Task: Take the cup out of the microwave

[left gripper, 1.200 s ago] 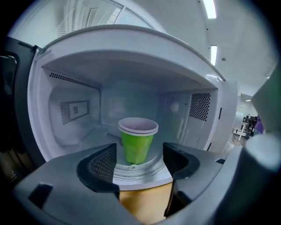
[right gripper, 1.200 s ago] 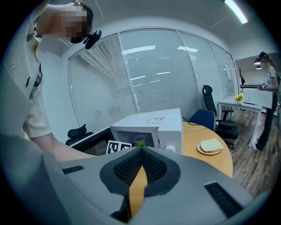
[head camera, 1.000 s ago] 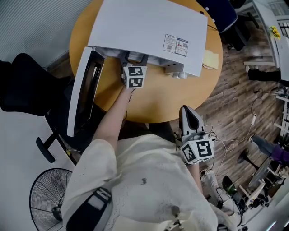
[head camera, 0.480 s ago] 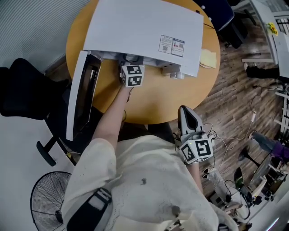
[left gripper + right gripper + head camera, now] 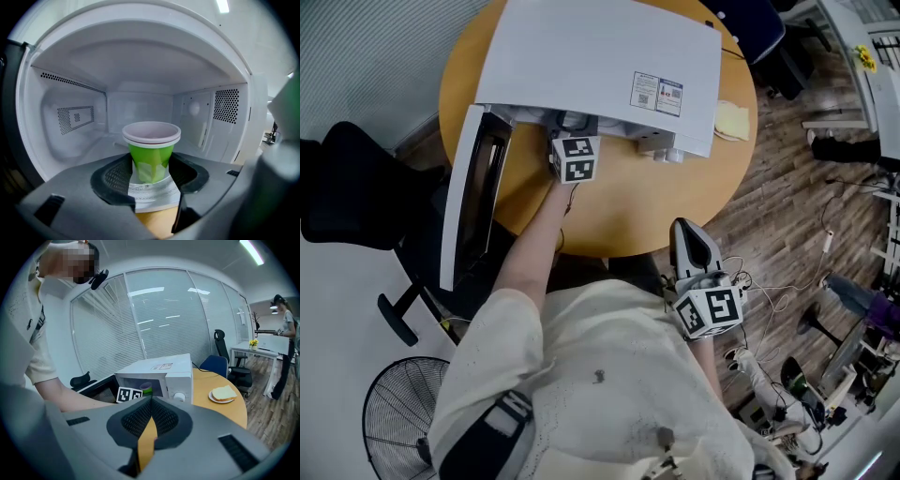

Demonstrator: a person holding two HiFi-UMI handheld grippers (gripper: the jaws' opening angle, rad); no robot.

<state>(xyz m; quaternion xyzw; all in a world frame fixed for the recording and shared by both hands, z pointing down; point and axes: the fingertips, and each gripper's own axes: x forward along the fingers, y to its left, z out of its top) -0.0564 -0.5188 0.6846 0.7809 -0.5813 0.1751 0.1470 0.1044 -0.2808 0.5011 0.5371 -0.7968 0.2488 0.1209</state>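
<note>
Cup (image 5: 151, 154) is out of sight in the head view, inside the white microwave (image 5: 591, 66) that stands on a round wooden table (image 5: 628, 202). The microwave's door (image 5: 473, 197) is swung wide open at the left. The left gripper (image 5: 573, 131) reaches into the oven's mouth, with only its marker cube and the bare forearm behind it showing. The right gripper (image 5: 687, 232) hangs off the near edge of the table, well apart from the microwave. A plate (image 5: 733, 122) lies on the table just right of the microwave, and a fan (image 5: 394, 412) stands on the floor at lower left.

In the left gripper view the cup stands upright on the oven floor, near the front and about midway between the side walls. It is green with a pale rim and looks empty. It sits right between the jaws, which have just been closing. The pads lie against its lower sides with no gap showing.

In the right gripper view the jaws are closed tip to tip and hold nothing. Beyond them are the open microwave, with the green cup in its cavity and the left gripper's cube in front of it. A slice of bread (image 5: 224, 393) lies on the plate. A person (image 5: 283, 333) stands at a desk far off at the right.
</note>
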